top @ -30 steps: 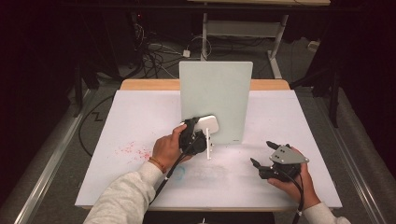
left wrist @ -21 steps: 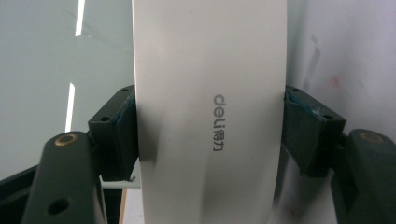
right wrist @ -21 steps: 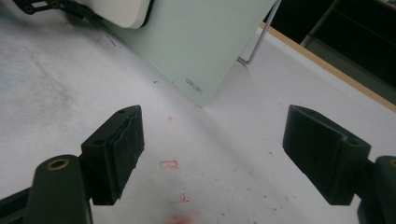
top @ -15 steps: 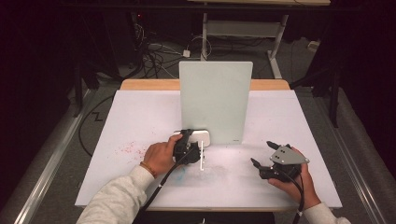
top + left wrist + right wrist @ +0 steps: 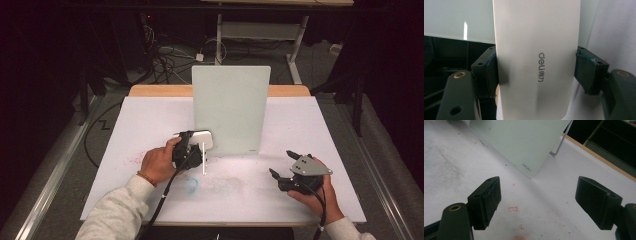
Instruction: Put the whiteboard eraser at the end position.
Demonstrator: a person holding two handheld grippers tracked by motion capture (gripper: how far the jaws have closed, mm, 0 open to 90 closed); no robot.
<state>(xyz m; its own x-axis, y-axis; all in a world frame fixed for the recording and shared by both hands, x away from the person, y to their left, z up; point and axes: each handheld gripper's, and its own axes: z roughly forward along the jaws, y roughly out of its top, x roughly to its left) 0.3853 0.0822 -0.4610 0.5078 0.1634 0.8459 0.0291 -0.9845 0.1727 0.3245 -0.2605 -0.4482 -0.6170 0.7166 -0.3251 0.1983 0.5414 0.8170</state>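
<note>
Whiteboard eraser (image 5: pixel 536 62): clamped in left gripper (image 5: pixel 192 150), at near-left foot of upright glass board (image 5: pixel 230 107); pickup done. Right gripper (image 5: pixel 290 175): jaws apart, idle, near right of tabletop (image 5: pixel 145 120). Wiping apparently remains.

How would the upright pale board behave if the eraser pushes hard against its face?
The board stands tilted on a thin wire stand, so a hard push from the eraser in the left gripper could probably slide or tip it. Its flat, glossy face looks stiff and likely slippery.
</note>
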